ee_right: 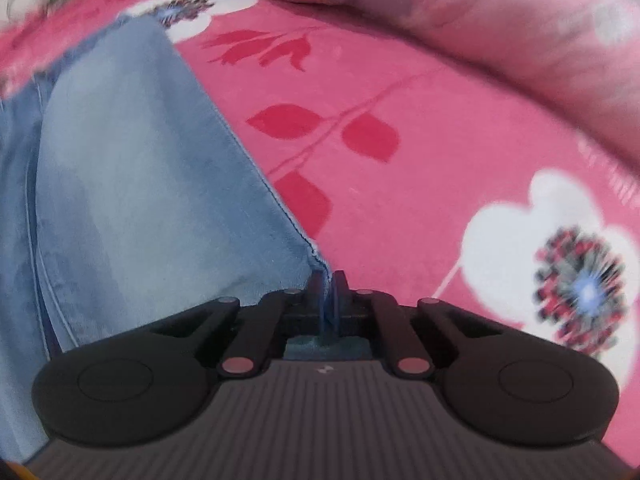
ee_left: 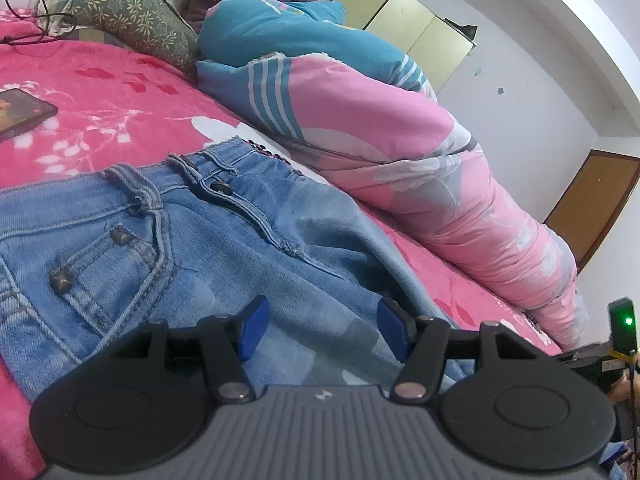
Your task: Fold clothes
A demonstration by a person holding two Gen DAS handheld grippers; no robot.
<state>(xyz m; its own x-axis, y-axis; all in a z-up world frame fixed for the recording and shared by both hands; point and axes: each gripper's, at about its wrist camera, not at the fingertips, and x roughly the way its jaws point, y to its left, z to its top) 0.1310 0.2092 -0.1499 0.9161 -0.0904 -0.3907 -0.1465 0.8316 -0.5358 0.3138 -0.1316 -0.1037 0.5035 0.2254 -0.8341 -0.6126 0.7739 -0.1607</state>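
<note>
Right now my right gripper (ee_right: 328, 280) pinches an edge of the jeans (ee_left: 168, 240) spread on the pink bedspread (ee_right: 400, 100), my left gripper (ee_left: 320, 320) hovering wide above; denim looks heavy, limp, best gripped at seams.

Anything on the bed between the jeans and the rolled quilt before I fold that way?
Right wrist view: only bare pink floral sheet lies between the jeans and quilt.

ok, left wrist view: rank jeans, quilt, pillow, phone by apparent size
1. Jeans and quilt: alike in frame; jeans sit nearer the camera, so unranked.
2. Pillow.
3. Phone, cut by the frame edge.
</note>
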